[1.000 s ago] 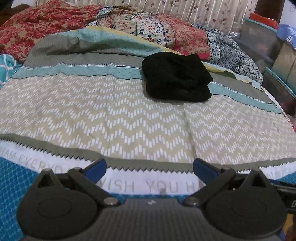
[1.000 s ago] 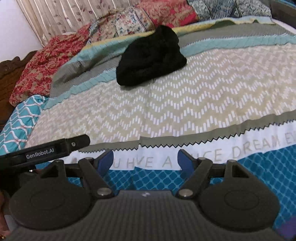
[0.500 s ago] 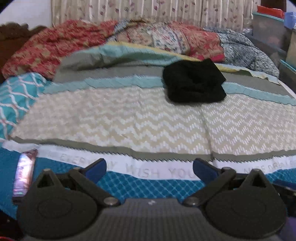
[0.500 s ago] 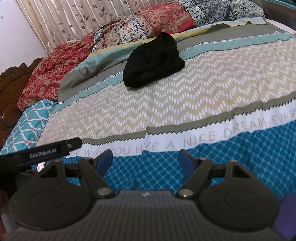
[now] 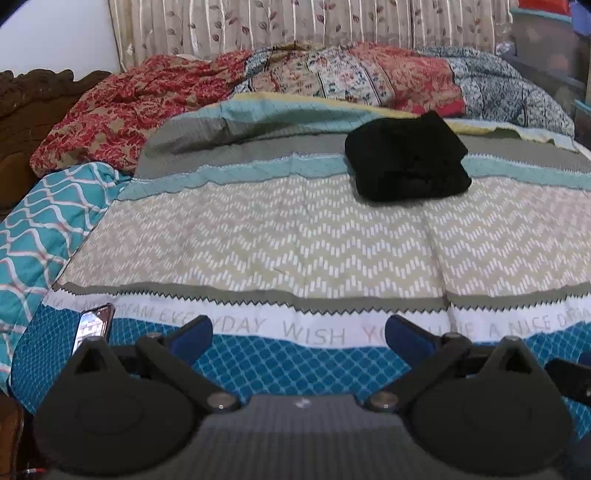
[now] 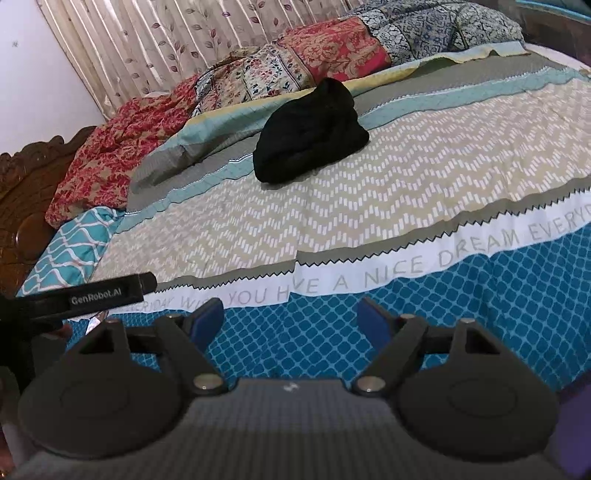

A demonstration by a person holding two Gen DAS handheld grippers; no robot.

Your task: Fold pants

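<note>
On the far half of the bed, the black pants (image 5: 408,158) lie as a compact, soft-looking folded bundle, resting where the gray and pale teal bands of the bedspread (image 5: 258,236) meet its beige chevron panel. From the right wrist view the same bundle (image 6: 310,134) looks lumpy and rounded, with a raised corner at its far end. Both tools are well apart from it, over the near edge of the bed.

The left gripper (image 5: 298,334) has its jaws spread wide, blue pads facing each other with nothing between them. The right gripper (image 6: 291,323) is likewise spread wide and holds nothing. Both sit above the blue lattice-printed strip of the bedspread, just short of the white band printed with gray letters and edged in a dark zigzag.

A smartphone (image 5: 92,326) with a glossy screen lies on the blue strip at the near left. Stacked storage bins (image 5: 550,40) stand at the far right beside the bed; their contents cannot be made out. A crumpled red floral quilt (image 5: 122,114) and a patchwork floral quilt (image 5: 351,79) are heaped along the far side, below a pleated curtain with a leaf print (image 5: 258,26). A teal cloth with a white wavy lattice (image 5: 40,229) lies at the left, beside the carved dark wooden headboard (image 6: 26,184).
</note>
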